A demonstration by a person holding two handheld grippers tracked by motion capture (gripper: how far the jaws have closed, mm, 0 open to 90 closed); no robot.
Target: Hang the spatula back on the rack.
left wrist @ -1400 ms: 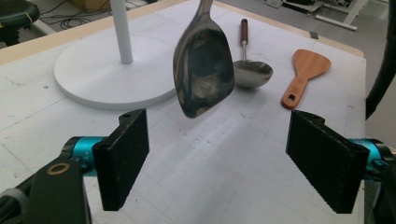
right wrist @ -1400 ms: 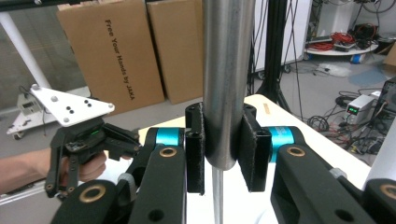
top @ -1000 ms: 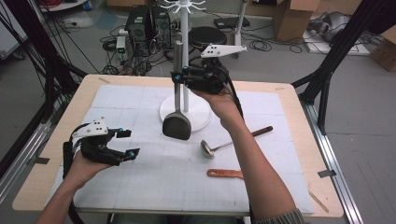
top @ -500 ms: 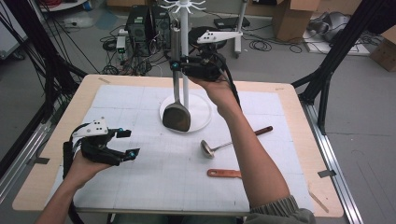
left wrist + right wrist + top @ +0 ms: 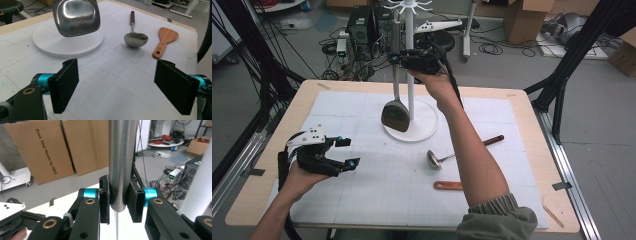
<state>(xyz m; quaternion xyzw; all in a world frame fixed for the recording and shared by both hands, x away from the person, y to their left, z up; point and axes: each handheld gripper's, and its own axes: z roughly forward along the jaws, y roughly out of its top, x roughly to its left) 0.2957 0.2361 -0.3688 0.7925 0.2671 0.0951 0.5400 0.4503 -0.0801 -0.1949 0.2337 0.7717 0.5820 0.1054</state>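
My right gripper (image 5: 396, 59) is shut on the steel handle (image 5: 122, 157) of a metal turner, held high beside the white rack's pole (image 5: 410, 75). The handle stands upright between the pads of the right gripper (image 5: 119, 200). The turner's dark head (image 5: 395, 116) hangs over the rack's round white base (image 5: 424, 131), and it looms above that base (image 5: 50, 43) in the left gripper view too. The rack's hooks (image 5: 408, 6) spread out at the pole's top. My left gripper (image 5: 349, 152) rests low at the mat's left, its jaws wide apart with nothing between them (image 5: 120, 85).
A steel ladle (image 5: 434, 159) with a dark wooden handle lies on the gridded mat right of the base. A wooden spatula (image 5: 448, 185) lies nearer the front edge. Both show ahead of the left gripper: ladle (image 5: 135, 40), spatula (image 5: 165, 40). Cables and boxes crowd the floor beyond the table.
My right hand has carried the turner upward and farther back along the rack's pole; its head has risen off the base. The left hand has stayed where it was.
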